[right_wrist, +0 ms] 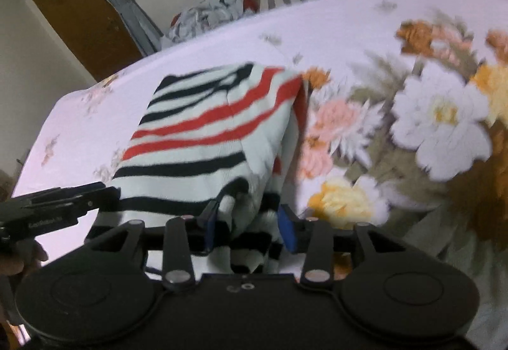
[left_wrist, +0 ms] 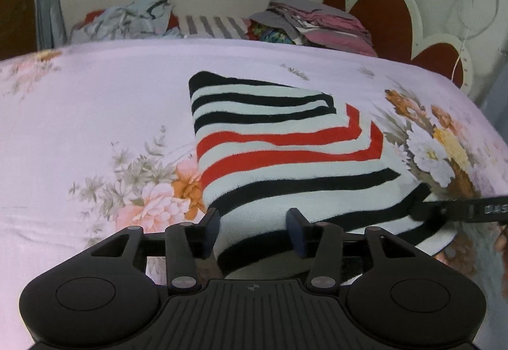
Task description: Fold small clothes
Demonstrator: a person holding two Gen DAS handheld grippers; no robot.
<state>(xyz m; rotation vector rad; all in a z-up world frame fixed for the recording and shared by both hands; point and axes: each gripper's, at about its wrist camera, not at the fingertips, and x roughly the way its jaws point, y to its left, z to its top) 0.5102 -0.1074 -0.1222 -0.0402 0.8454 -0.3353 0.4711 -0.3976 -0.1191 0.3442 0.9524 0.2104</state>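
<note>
A folded fleece garment (left_wrist: 279, 143) with black, red and white stripes lies on the flowered bed sheet (left_wrist: 95, 112). My left gripper (left_wrist: 253, 223) stands open over its near edge, with the cloth between the fingers and the pads apart from it. In the right wrist view the same garment (right_wrist: 203, 134) bunches up into my right gripper (right_wrist: 248, 223), whose jaws stand apart around that loose fold. The right gripper (left_wrist: 425, 212) reaches the garment's near right corner in the left wrist view. The left gripper (right_wrist: 104, 191) shows at the garment's left edge in the right wrist view.
A stack of folded pink and grey clothes (left_wrist: 317, 23) and a crumpled heap (left_wrist: 127, 20) lie at the bed's far side under a window. A red and white headboard (left_wrist: 381, 16) stands at the right. A hand (right_wrist: 19, 258) shows at the left edge.
</note>
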